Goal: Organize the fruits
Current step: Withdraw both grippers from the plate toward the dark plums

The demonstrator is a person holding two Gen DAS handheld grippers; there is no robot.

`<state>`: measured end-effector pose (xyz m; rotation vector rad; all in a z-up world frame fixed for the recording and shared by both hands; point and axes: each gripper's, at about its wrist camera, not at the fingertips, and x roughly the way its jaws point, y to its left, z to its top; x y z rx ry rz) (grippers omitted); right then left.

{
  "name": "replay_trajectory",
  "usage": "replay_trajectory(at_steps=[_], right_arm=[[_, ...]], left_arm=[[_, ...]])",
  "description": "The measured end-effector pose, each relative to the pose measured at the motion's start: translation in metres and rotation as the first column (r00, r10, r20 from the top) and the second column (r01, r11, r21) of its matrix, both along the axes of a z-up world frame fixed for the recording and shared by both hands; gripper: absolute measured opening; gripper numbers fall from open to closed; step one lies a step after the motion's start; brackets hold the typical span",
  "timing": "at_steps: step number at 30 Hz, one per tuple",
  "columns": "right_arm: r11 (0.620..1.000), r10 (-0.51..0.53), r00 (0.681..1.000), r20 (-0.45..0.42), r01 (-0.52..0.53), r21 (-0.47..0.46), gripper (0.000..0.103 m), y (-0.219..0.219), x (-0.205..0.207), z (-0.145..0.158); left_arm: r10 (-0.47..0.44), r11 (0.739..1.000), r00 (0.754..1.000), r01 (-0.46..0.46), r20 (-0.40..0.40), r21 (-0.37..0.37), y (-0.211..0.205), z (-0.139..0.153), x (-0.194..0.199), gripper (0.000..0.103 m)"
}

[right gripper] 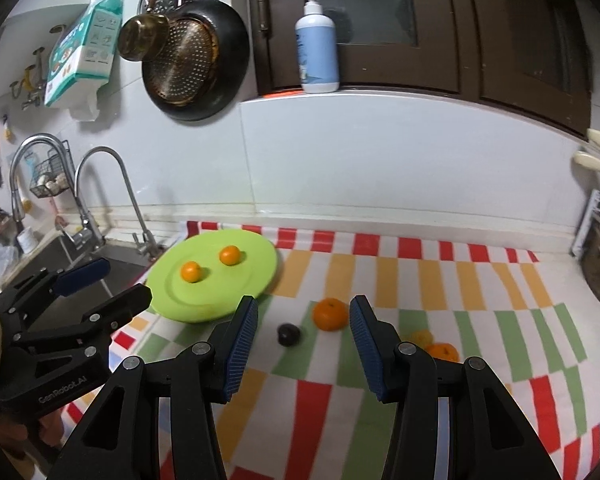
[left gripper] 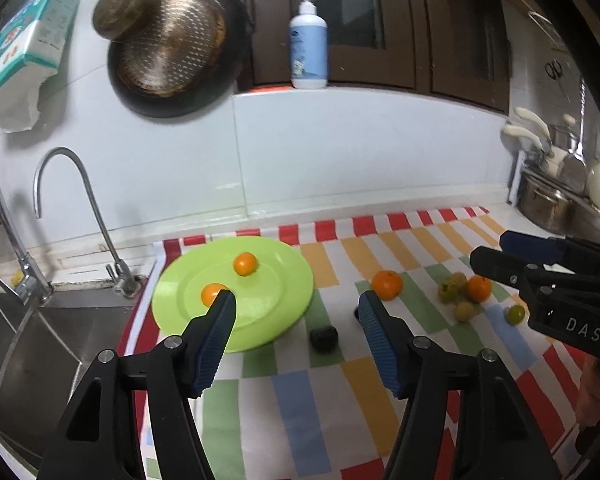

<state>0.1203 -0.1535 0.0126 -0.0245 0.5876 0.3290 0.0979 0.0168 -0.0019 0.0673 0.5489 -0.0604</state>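
A lime green plate [left gripper: 276,304] [right gripper: 256,264] lies on the striped cloth and holds two small oranges [left gripper: 245,264] [right gripper: 230,255] [right gripper: 191,271]. A larger orange [left gripper: 387,285] [right gripper: 331,314] and a dark fruit [left gripper: 324,338] [right gripper: 288,335] lie on the cloth right of the plate. Further right lie another orange [left gripper: 478,289] [right gripper: 444,351] and several small yellow-green fruits [left gripper: 452,292]. My left gripper [left gripper: 296,308] is open and empty above the plate's right edge. My right gripper [right gripper: 303,314] is open and empty, just short of the larger orange.
A sink [left gripper: 28,344] with two taps [left gripper: 60,208] lies left of the plate. Pans [left gripper: 172,48] hang on the wall. A pump bottle [left gripper: 309,44] stands on the ledge. Pots and utensils [left gripper: 556,196] stand at the right end of the counter.
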Motion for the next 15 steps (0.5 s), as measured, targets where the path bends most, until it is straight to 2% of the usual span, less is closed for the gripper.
replay_trajectory(at_steps=[5, 15], right_arm=[[1.000, -0.012, 1.000, -0.026, 0.012, -0.015, 0.049, -0.005, 0.000, -0.012], [0.996, 0.074, 0.995, -0.073, -0.077, -0.041, 0.049, 0.007, 0.019, -0.043]], left_arm=[[-0.020, 1.000, 1.000, 0.020, -0.010, 0.017, -0.007, -0.014, 0.001, 0.063], [-0.081, 0.996, 0.996, 0.082, -0.042, 0.024, -0.007, -0.041, 0.020, 0.062]])
